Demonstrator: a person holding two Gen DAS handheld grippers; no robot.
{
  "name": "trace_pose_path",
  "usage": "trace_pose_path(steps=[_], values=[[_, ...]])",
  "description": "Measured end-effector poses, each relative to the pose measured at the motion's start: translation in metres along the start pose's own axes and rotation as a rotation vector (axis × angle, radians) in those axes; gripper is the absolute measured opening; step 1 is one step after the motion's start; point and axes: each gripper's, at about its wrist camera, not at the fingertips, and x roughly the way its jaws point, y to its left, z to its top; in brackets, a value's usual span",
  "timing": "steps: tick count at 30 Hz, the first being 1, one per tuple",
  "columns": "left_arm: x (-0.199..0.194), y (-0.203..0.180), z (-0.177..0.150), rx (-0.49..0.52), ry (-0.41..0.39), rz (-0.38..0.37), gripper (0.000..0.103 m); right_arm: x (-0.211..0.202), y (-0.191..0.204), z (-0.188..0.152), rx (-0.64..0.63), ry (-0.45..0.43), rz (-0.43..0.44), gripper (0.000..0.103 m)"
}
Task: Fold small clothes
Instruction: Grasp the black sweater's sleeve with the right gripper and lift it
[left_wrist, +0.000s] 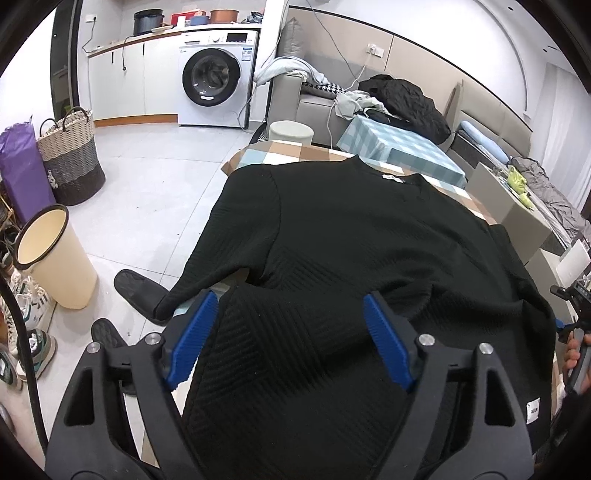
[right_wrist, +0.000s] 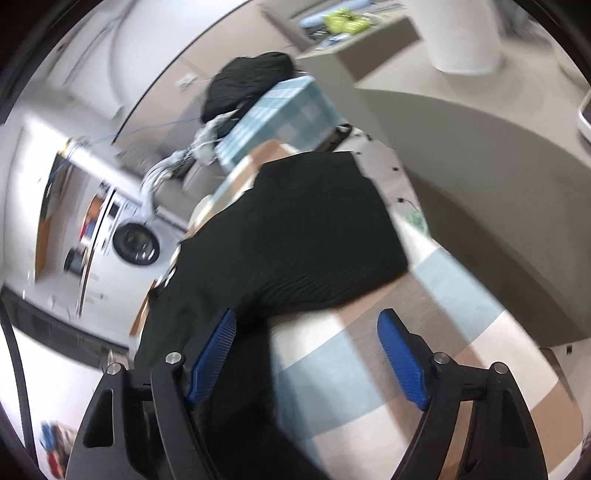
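A black ribbed sweater (left_wrist: 351, 236) lies spread on a table with a checked cloth (left_wrist: 258, 153), collar at the far end. One sleeve (left_wrist: 199, 280) hangs over the table's left edge. My left gripper (left_wrist: 290, 297) stands open over the near hem, with a bunched part of the sweater between its blue pads (left_wrist: 195, 332). In the blurred, tilted right wrist view, my right gripper (right_wrist: 307, 314) is open above the checked cloth (right_wrist: 369, 369) at the edge of the sweater (right_wrist: 295, 229). Its left pad (right_wrist: 214, 354) is against the fabric. At the left wrist view's right edge a hand (left_wrist: 574, 354) holds that other gripper.
On the floor to the left stand a cream bin (left_wrist: 55, 258), black slippers (left_wrist: 136, 288), a woven basket (left_wrist: 70, 158) and shoes. A washing machine (left_wrist: 214, 77) is at the back. Behind the table are a sofa with piled clothes (left_wrist: 402, 99) and a blue-checked small table (left_wrist: 402, 147).
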Motion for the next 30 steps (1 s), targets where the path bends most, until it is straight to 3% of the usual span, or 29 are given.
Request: trace_pose_path(steps=[6,9,10,12,14,20,25,28,30], values=[[0.023,0.000,0.006,-0.005,0.025,0.010,0.079,0.013,-0.018,0.024,0.028,-0.017,-0.035,0.078],[0.029,-0.003,0.006,0.002,0.031,0.012,0.079,0.020,-0.014,0.033,-0.019,-0.043,-0.086,0.070],[0.031,-0.004,0.007,0.004,0.031,0.010,0.079,0.023,-0.012,0.033,-0.036,-0.049,-0.102,0.066],[0.033,-0.007,0.009,0.007,0.033,0.009,0.079,0.030,-0.008,0.034,-0.066,-0.053,-0.152,0.035],[0.034,-0.008,0.009,0.006,0.033,0.006,0.079,0.035,-0.007,0.036,-0.071,-0.055,-0.198,0.014],[0.038,-0.007,0.014,-0.002,0.026,-0.005,0.079,0.017,0.011,0.048,-0.103,-0.151,-0.215,0.012],[0.037,-0.005,0.015,0.000,0.023,-0.004,0.079,0.011,0.084,0.050,-0.265,-0.209,-0.043,0.012],[0.037,-0.003,0.017,-0.010,0.014,-0.007,0.079,0.025,0.144,0.033,-0.399,-0.144,0.110,0.012],[0.036,-0.003,0.018,-0.013,0.008,-0.007,0.079,0.042,0.184,0.005,-0.515,-0.037,0.215,0.012]])
